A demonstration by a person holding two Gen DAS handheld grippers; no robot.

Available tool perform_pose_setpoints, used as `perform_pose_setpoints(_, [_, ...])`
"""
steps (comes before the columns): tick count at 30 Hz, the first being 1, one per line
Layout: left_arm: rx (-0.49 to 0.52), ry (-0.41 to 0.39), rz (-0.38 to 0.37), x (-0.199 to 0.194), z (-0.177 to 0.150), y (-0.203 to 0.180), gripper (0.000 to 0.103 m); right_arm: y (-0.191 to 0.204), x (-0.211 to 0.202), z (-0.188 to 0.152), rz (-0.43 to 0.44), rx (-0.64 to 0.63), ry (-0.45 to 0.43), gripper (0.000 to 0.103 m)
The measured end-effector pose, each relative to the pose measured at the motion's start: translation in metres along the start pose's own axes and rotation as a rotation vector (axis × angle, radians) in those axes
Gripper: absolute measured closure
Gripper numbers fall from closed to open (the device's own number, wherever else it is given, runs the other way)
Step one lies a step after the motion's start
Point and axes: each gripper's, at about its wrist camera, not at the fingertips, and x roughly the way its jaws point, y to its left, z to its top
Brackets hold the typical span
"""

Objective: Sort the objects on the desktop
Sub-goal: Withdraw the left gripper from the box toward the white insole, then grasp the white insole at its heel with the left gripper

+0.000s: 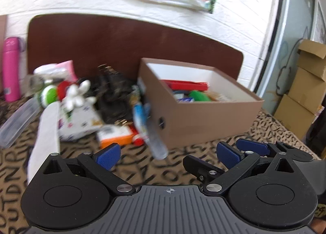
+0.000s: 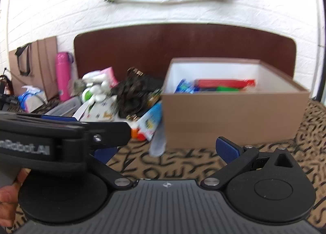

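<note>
Left wrist view: brown box (image 1: 203,123) holds red, green items; both claws gape wide, empty.

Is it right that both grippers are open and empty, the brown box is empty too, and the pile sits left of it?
Not quite: the brown box already holds things, red and green among them, as the right wrist view shows. The rest stands.
</note>
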Motion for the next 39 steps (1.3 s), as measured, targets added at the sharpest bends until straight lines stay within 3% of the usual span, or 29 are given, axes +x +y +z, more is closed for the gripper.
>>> perform_pose_setpoints(6, [-0.082,-0.004,0.086,-0.019,-0.018,0.038,0.0,0.027,0.015,-0.016,0.066,-0.016,0.068,0.0])
perform_pose_setpoints(14, [-0.23,0.008,0.261,-0.028,-0.023,0.112,0.0,0.071,0.034,-0.024,0.174,-0.079,0.119,0.001])
perform_pose_setpoints(19, [-0.286,0.036,0.274,-0.026,-0.029,0.143,0.0,0.09,0.045,-0.024,0.217,-0.098,0.143,0.001])
perform_pose_setpoints(29, [-0.281,0.103,0.233,-0.016,-0.037,0.17,0.004,0.132,0.069,-0.029,0.304,-0.145,0.21,0.006])
perform_pose_setpoints(39, [-0.263,0.126,0.189,-0.006,-0.03,0.185,0.004,0.151,0.086,-0.026,0.329,-0.159,0.23,0.012])
